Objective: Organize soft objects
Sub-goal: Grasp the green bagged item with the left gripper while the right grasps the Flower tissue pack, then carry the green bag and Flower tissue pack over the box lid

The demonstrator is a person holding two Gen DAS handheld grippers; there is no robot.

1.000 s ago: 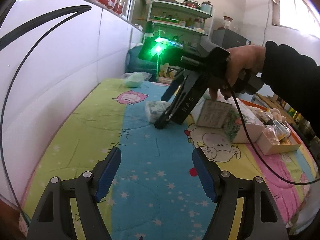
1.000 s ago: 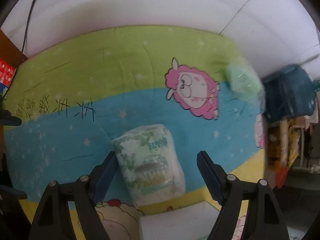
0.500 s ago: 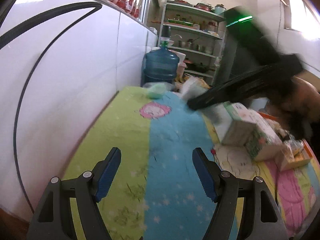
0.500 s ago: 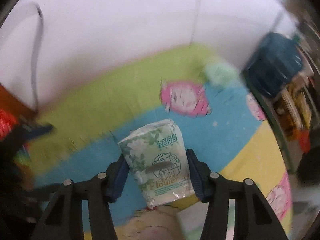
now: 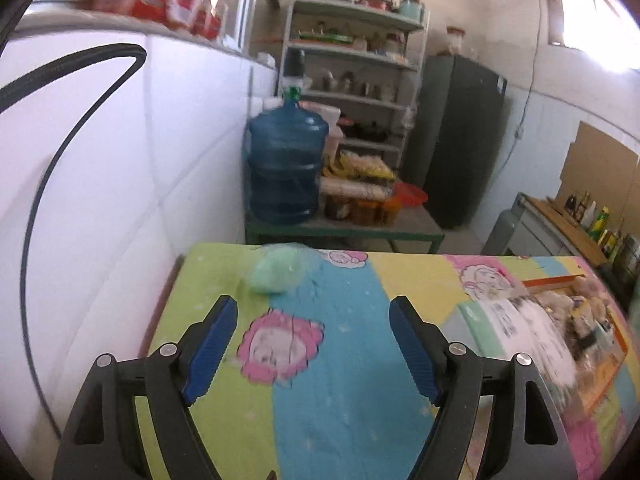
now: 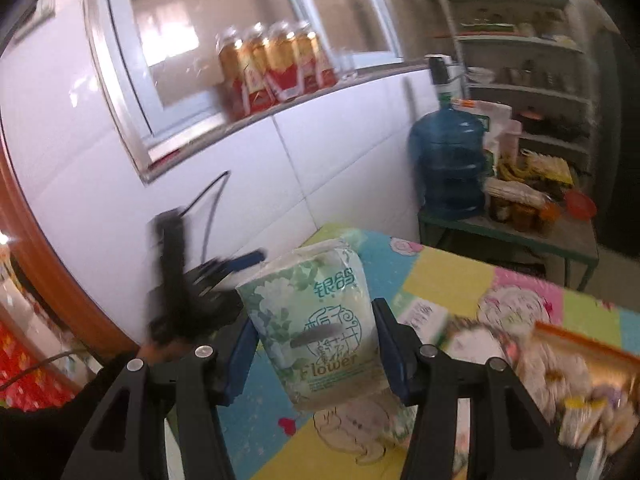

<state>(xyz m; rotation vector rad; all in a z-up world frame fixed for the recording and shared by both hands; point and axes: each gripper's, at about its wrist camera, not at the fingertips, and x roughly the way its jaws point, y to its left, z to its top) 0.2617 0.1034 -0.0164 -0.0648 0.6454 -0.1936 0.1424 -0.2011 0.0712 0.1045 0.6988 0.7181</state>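
- Currently, far left of the table: the left gripper (image 5: pixel 312 344) is hovering wide open over the cartoon cloth (image 5: pixel 344 360), nothing between its blue pads; its jaws have just been opening a bit further.
- Just ahead of it, the green bagged bundle (image 5: pixel 278 274) is lying near the table's far edge, untouched – judging that as still to sort.
- Middle: the right gripper (image 6: pixel 316 348) is clamping the tissue pack (image 6: pixel 320 320) by both sides, jaws partly closed, pack lifted clear of the cloth.
- Pack is looking soft: white-green floral plastic wrap, "Flower" print, sides pinching in slightly at the pads.
- Right: the orange-rimmed tray (image 6: pixel 580 340) is holding a blurred pile of soft-looking items – likely the drop spot.
- Progress guess: mid-task; one pack in transit, at least the green bundle left.
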